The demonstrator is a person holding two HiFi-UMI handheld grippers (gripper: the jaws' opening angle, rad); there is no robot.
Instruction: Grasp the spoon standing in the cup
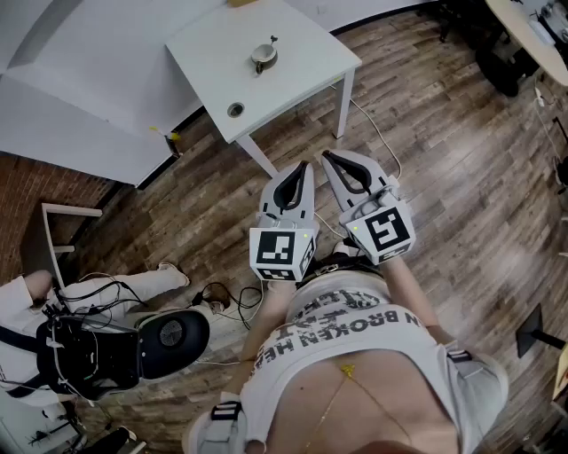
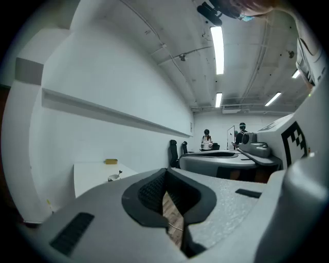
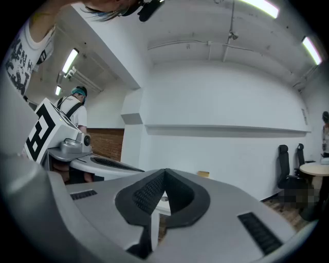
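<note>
A small cup (image 1: 263,58) with a spoon (image 1: 272,41) standing in it rests on a white table (image 1: 302,53) at the far end of the head view. Both grippers hang over the wooden floor, well short of the table. The left gripper (image 1: 303,166) and the right gripper (image 1: 325,156) point toward it side by side, each shut with nothing held. In the left gripper view the cup (image 2: 113,177) and spoon (image 2: 120,172) are small and far, left of the closed left gripper (image 2: 165,170). In the right gripper view the cup (image 3: 164,199) peeks through below the closed right gripper (image 3: 164,170).
A yellow block (image 1: 241,3) lies at the table's far edge and a round grommet (image 1: 235,110) near its front. Cables (image 1: 222,301) and a person with gear (image 1: 80,346) occupy the floor at the left. A white wall ledge (image 1: 80,106) runs along the table's left.
</note>
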